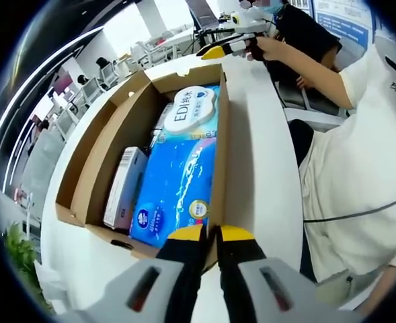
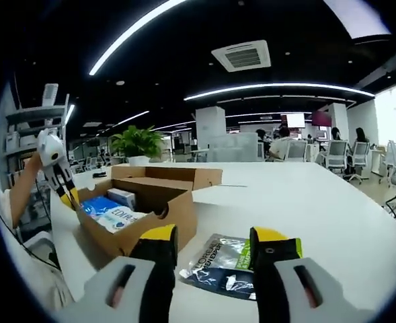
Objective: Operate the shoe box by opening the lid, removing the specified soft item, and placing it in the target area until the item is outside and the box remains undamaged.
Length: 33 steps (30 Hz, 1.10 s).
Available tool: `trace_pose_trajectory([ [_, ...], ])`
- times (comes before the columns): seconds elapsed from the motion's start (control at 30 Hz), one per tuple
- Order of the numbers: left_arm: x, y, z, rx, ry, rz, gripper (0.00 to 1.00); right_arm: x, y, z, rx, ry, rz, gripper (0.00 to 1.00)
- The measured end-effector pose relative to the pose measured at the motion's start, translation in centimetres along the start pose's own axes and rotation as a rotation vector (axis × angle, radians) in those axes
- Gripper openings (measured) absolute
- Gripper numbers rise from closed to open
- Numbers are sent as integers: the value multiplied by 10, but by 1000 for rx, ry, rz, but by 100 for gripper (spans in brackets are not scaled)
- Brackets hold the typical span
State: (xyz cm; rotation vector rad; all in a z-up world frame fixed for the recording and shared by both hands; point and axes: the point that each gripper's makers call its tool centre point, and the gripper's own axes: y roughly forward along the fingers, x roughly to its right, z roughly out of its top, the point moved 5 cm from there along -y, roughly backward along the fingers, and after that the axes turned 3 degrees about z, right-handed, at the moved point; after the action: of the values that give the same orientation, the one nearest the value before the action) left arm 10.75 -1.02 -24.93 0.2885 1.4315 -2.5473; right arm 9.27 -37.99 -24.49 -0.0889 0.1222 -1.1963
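With the shoe box point(image 2: 140, 202) already opened, a dark soft packet point(image 2: 224, 264) is seen on the bench point(image 2: 319, 208) at 6 o'clock between the parted jaws of the right gripper point(image 2: 214, 243), while the left gripper point(image 1: 210, 233), jaws together and empty, is held at the box's near wall above the blue tissue pack point(image 1: 177, 182).

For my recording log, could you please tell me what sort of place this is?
Most likely an open-plan office: office chairs at long white tables, strip ceiling lights, a potted plant.

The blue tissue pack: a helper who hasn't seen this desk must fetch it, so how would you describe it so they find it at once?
Start at the open cardboard shoe box on the white table. Inside, along the wall nearest the person's white shirt, lies the blue tissue pack, the largest item there. Its bright blue wrapper and white label set it apart from the slim whitish carton beside it.
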Motion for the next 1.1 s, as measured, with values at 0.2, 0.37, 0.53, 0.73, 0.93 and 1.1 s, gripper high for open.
trace_pose_trajectory([
  [0.2, 2, 0, 0, 14, -1, 12, 7, -3, -9, 14, 58, 26, -17, 38],
  [0.37, 2, 0, 1, 11, 7, 10, 7, -12, -13, 27, 80, 21, -2, 29],
  [0.53, 0, 0, 1, 11, -10, -3, 7, -24, -18, 48, 126, -3, 38, 26],
  [0.73, 0, 1, 2, 12, -10, -13, 6, -38, -21, 52, 115, -39, 42, 25],
  [0.93, -1, 2, 2, -38, 16, -22, 6, -44, -15, 52, 111, -34, 77, 26],
  [1.1, -1, 1, 1, -21, 8, -13, 6, -44, -12, 55, 93, -44, 89, 26],
])
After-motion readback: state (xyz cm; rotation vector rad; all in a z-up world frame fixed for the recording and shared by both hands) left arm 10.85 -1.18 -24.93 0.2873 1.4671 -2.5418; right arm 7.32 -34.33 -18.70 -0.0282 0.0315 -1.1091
